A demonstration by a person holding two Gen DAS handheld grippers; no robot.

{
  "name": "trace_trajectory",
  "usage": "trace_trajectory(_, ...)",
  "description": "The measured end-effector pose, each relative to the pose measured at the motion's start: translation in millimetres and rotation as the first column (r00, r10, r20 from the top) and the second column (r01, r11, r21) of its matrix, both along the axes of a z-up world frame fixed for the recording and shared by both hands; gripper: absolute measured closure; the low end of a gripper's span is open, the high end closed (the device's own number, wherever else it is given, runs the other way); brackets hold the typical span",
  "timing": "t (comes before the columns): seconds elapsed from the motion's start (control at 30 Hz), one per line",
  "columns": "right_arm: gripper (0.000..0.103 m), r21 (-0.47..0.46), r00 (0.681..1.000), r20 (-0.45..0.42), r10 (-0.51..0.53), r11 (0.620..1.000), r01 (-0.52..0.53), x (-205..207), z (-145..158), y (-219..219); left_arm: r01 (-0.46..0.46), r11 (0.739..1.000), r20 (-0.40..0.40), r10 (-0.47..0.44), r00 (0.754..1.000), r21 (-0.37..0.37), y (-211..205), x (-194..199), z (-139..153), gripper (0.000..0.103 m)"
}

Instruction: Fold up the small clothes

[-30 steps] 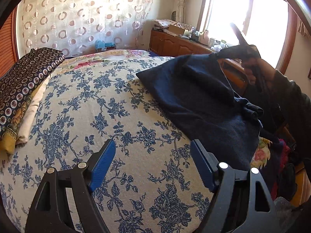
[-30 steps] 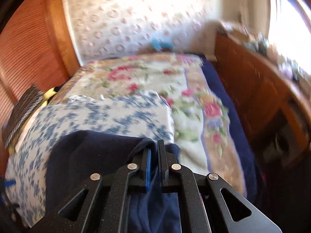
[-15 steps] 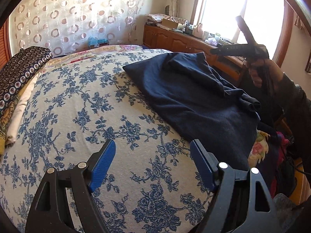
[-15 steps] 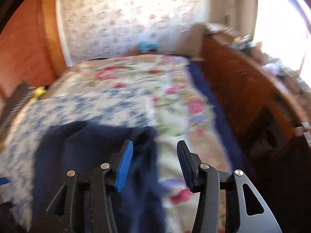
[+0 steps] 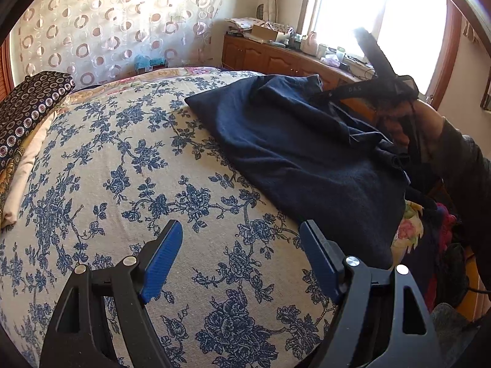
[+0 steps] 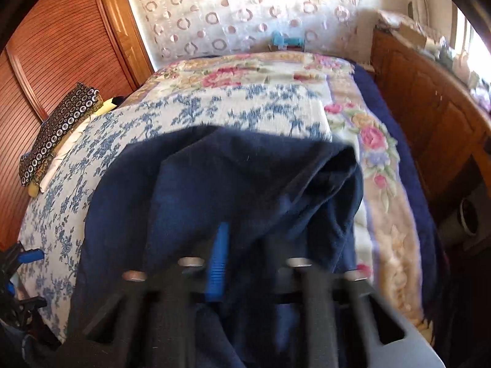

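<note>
- Navy garment (image 5: 307,153) is spread on the blue-floral bedspread (image 5: 122,168), toward the bed's window side; its near edge hangs over the bed edge by the floral quilt (image 6: 377,141).
- Long axis is judged to run from the near right, at the person's side, to the far corner pointing toward the ring-patterned curtain (image 5: 107,30).
- Left gripper (image 5: 241,256) is held with its blue pads well apart, nothing between them, over bare bedspread; the garment lies ahead and to its right, with the hem just beside the right-hand pad.
- Right gripper (image 6: 242,260) is seen directly over the garment, which fills the space ahead of it. Motion blur is heavy: one blue pad is distinguishable, the other is not, so whether the jaws are apart or together cannot be told.
- Right hand (image 5: 408,128) is seen in the left view at the garment's bunched window-side edge, so the right side is judged nearer to the cloth.
- Wrinkled folds are noted on the far right portion; flattening is judged to be needed before a fold.
- Dark patterned cushion (image 5: 27,104) lies at the far left, well apart from the garment.
</note>
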State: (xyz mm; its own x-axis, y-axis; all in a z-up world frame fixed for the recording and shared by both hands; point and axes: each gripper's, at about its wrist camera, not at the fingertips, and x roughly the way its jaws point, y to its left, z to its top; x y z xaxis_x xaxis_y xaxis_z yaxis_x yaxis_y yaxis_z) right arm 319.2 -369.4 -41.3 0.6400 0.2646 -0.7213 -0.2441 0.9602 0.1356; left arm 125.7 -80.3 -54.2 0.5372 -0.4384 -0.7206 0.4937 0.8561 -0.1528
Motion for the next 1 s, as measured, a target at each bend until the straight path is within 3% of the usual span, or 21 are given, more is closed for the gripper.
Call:
trace_trajectory(0.13, 0.099, -0.008, 0.997, 0.08, -0.024, 1.0, 0.025, -9.1, 20.7, -9.4, -0.002, 1.0, -0.002, 0.002, 1.0, -0.004, 1.6, -0.1, -0.6, 0.023)
trace_trajectory(0.4, 0.099, -0.006, 0.95, 0.194, -0.243, 0.968, 0.249, 3.2, 39.9, -43.1, -0.001, 1.0, -0.005, 0.001, 1.0, -0.003, 1.6, -0.6, -1.8, 0.023)
trace_trajectory(0.47, 0.087, -0.074, 0.949, 0.176, -0.262, 0.958, 0.278, 13.4, 33.6, -34.8, 0.002, 1.0, -0.004, -0.002, 1.0, -0.001, 1.1, -0.6, -1.9, 0.023)
trace_trajectory(0.5, 0.074, -0.101, 0.949, 0.162, -0.271, 0.952, 0.289, 15.9, 30.9, -32.6, 0.004, 1.0, -0.003, -0.004, 1.0, -0.001, 0.3, -0.8, -1.7, 0.023)
trace_trajectory(0.57, 0.069, -0.137, 0.948, 0.152, -0.281, 0.943, 0.302, 13.8, 27.5, -24.6, 0.01, 1.0, -0.003, -0.01, 1.0, -0.004, -1.1, -1.3, -1.4, 0.023)
trace_trajectory(0.7, 0.065, -0.139, 0.956, 0.171, -0.237, 0.955, 0.261, -24.0, 25.7, -16.8, 0.024, 1.0, -0.005, -0.024, 1.0, -0.006, -5.8, -3.2, -1.7, 0.023)
trace_trajectory(0.9, 0.064, -0.113, 0.991, 0.135, -0.022, 0.993, 0.038, -110.3, 8.2, 16.4, 0.049, 0.999, -0.008, -0.049, 0.999, -0.006, -17.3, -6.5, -2.3, 0.023)
trace_trajectory(1.0, 0.052, -0.139, 0.993, 0.112, -0.021, 0.99, 0.036, -137.2, -12.3, 28.9, 0.063, 0.998, -0.013, -0.063, 0.998, -0.007, -24.2, -7.3, -2.4, 0.023)
